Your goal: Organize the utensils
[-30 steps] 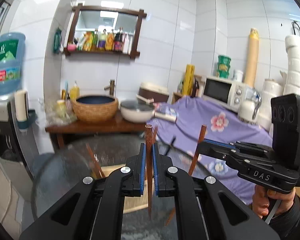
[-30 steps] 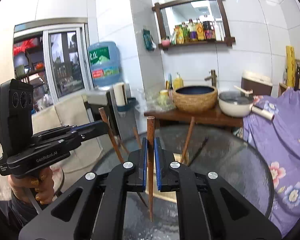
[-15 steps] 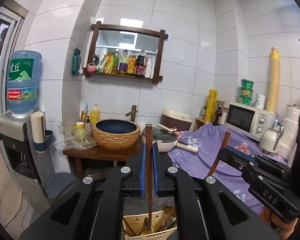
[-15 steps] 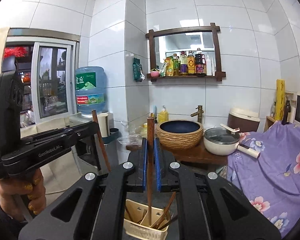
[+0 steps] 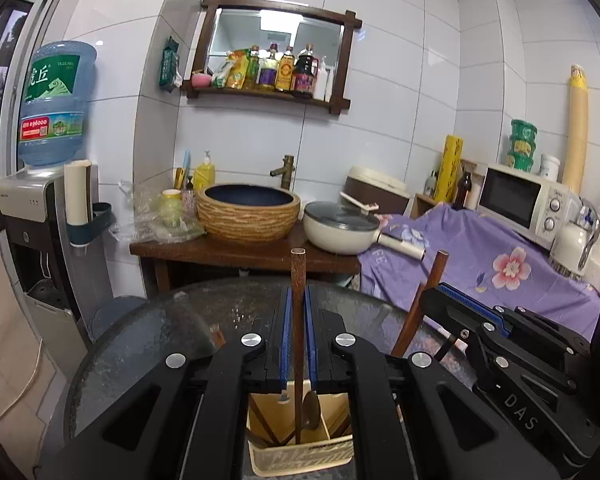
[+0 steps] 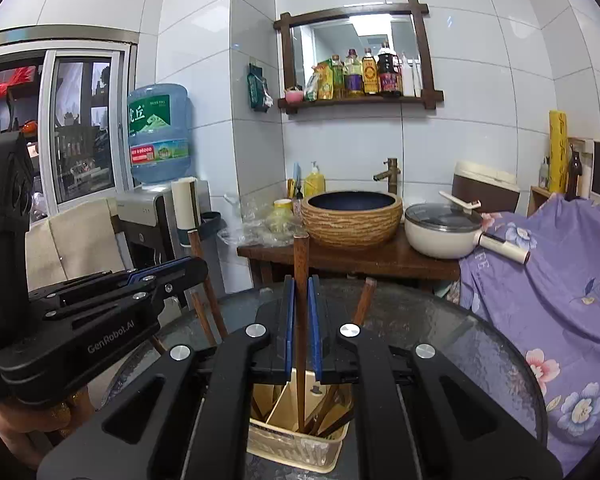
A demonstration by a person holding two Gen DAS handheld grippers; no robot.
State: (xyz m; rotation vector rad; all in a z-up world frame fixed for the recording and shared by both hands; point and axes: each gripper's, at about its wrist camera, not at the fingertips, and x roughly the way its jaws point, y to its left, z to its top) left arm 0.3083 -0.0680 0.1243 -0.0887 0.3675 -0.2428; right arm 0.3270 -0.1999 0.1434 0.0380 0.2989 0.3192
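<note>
- The left gripper (image 5: 296,332) has its jaws clamped on a brown wooden chopstick (image 5: 298,280), held upright between the blue pads, with its top end well above them.
- The lower end of that chopstick reaches down into the cream utensil basket (image 5: 300,458) on the dark round glass table (image 5: 140,344); whether the tip touches the bottom I cannot tell.
- Inside the basket, next to the chopstick, a spoon (image 5: 311,410) already stands, and a few more dark sticks lean in the compartment to its left, so part of the sorting looks done.
- The right gripper (image 6: 298,320) is also closed on a chopstick of its own (image 6: 301,264), upright and pointing into the same basket (image 6: 292,448).
- From that side the basket shows a divider, with several wooden pieces leaning in the right-hand compartment; the right chopstick seems to come down there, close to the divider.
- Another dark stick (image 6: 364,300) lies on the glass beyond the basket, still outside it.
- My reading: both chopsticks are just at the drop-in stage, not yet released. What remains is letting them go and fetching whatever is still loose on the table.
</note>
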